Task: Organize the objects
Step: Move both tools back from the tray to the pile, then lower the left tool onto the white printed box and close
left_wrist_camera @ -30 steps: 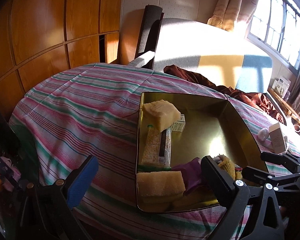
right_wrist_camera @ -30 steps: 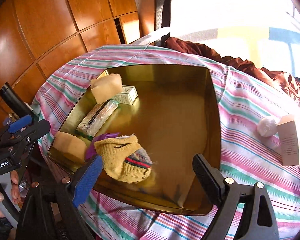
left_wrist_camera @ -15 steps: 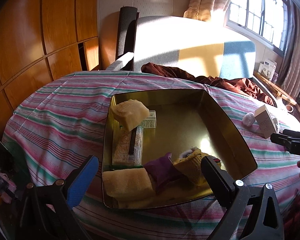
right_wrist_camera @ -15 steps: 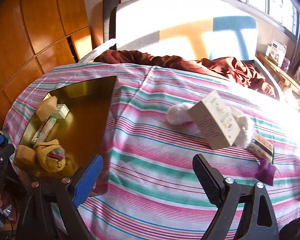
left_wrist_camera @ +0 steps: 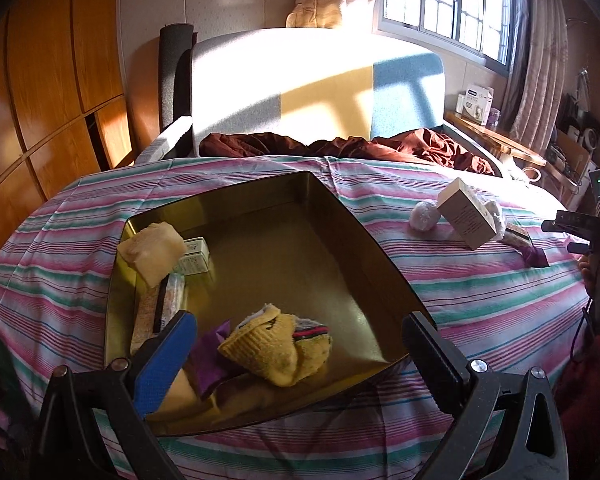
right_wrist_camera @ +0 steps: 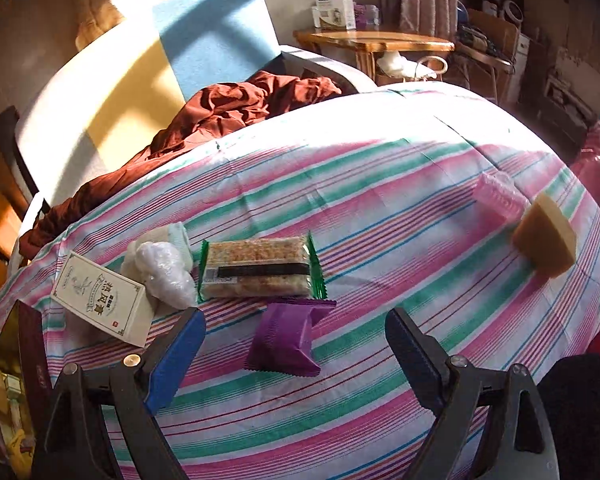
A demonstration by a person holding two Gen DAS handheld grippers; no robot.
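Lying on the striped bedspread [right_wrist_camera: 380,208] in full sun, the loose things wait in a loose row: a purple packet [right_wrist_camera: 286,338] nearest the right gripper [right_wrist_camera: 296,354], a long cracker bar in a clear, green-edged wrapper [right_wrist_camera: 258,268] just behind it, a cream box with dark lettering [right_wrist_camera: 104,298] tilted against a white crinkled bundle [right_wrist_camera: 164,270], and well off to the right a tan sponge wedge [right_wrist_camera: 544,236] beside a pink ribbed piece [right_wrist_camera: 500,196]. The right gripper's fingers stand wide apart with nothing between them, the purple packet just ahead of the gap.

Over the gold tin tray [left_wrist_camera: 340,216], the left gripper [left_wrist_camera: 300,364] also hangs spread and empty. Inside the tray a yellow knitted sock [left_wrist_camera: 276,350] lies by a purple wrapper [left_wrist_camera: 208,354], with another cracker bar [left_wrist_camera: 160,308], a small box [left_wrist_camera: 196,260] and a pale sponge [left_wrist_camera: 154,250] along the left wall.

A second ago the right gripper looked down into that tray at the sock; now it has swung across to the loose pile. The left view has shifted too, bringing the cream box into sight.
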